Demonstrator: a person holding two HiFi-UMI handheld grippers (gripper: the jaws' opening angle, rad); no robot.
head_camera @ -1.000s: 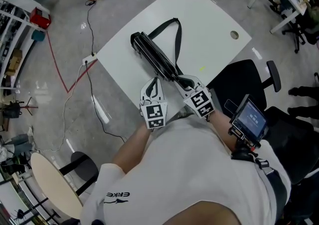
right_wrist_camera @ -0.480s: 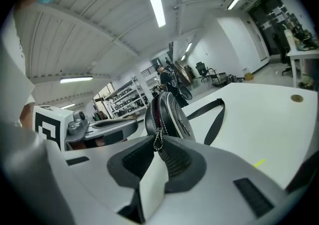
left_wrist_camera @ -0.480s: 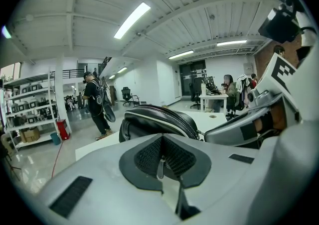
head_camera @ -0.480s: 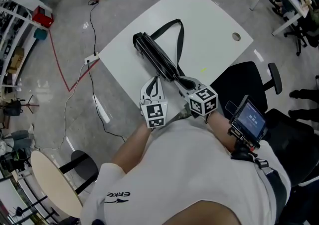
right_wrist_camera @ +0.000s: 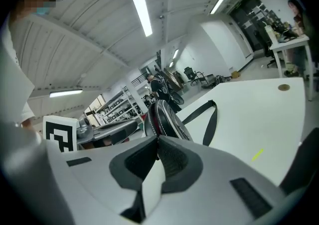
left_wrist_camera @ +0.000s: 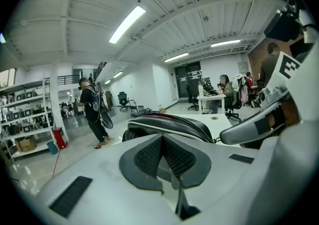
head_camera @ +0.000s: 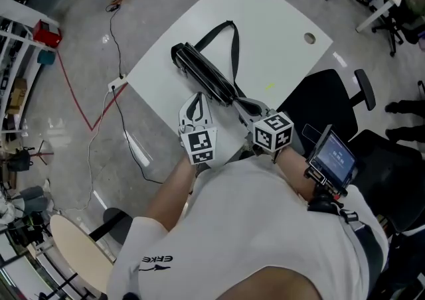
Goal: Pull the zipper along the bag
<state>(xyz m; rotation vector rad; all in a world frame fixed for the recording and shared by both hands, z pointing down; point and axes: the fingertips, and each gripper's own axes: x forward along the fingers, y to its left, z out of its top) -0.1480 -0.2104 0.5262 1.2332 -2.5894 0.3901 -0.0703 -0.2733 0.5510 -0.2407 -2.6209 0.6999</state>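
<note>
A long black bag [head_camera: 202,74] lies across the white table [head_camera: 279,20], its strap [head_camera: 234,46] looped toward the far side. My left gripper [head_camera: 197,96] is shut beside the bag's near end, and I see nothing between its pads. In the left gripper view the bag [left_wrist_camera: 169,122] rises just beyond the closed tips [left_wrist_camera: 162,137]. My right gripper [head_camera: 240,103] is shut at the bag's near end, and its finger [left_wrist_camera: 249,127] reaches the small zipper pull [left_wrist_camera: 215,140]. The right gripper view shows the bag [right_wrist_camera: 162,114] straight ahead of the closed tips [right_wrist_camera: 158,140].
A black office chair [head_camera: 325,103] stands right of the table's near corner. The table has a cable hole [head_camera: 309,38] and a yellow mark [head_camera: 269,86]. Cables and a red line [head_camera: 73,86] run over the floor at the left. A person [left_wrist_camera: 92,109] stands far off.
The right gripper has rolled at the bag's end, so another face of its marker cube shows. The left gripper and the bag have hardly moved.
</note>
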